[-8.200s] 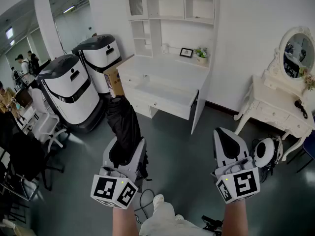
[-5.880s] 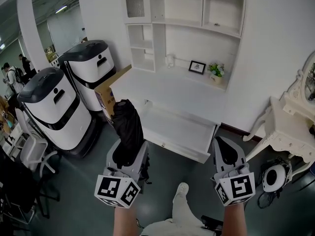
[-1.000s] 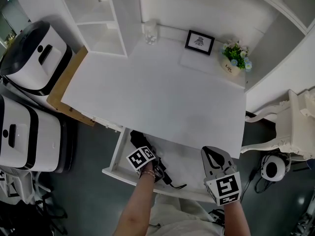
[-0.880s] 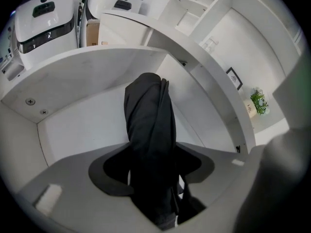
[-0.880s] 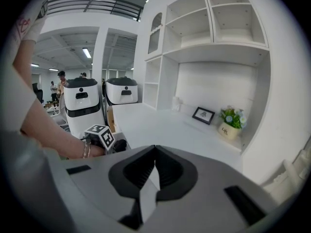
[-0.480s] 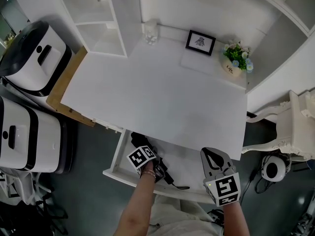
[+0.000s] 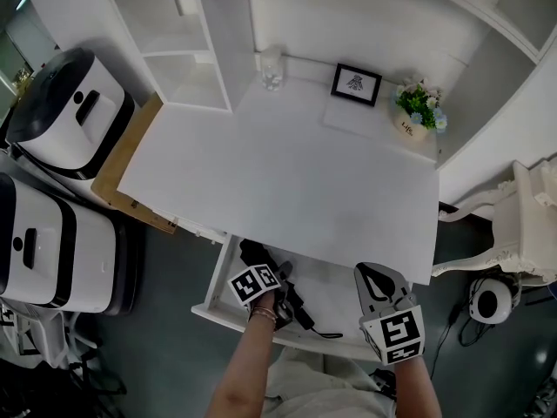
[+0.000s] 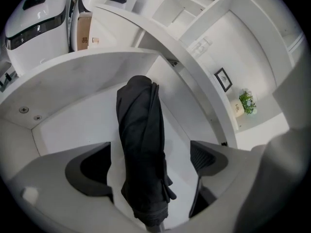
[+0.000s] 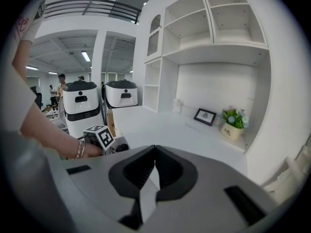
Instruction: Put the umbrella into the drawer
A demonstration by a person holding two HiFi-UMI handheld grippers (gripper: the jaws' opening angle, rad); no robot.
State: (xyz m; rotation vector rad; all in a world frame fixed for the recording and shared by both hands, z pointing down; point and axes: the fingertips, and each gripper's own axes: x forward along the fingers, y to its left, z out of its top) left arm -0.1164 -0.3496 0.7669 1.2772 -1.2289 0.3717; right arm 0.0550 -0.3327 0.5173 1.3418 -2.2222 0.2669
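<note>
Folded black umbrella (image 8: 141, 144) is lying flat in the open drawer (image 7: 348, 294). Its long axis runs diagonal, with the far end aimed at the drawer's back-left corner. Left claw (image 8: 150, 152) just spread wide and straddles it, pads off. Right claw (image 9: 154, 149) is clenched, empty.
</note>
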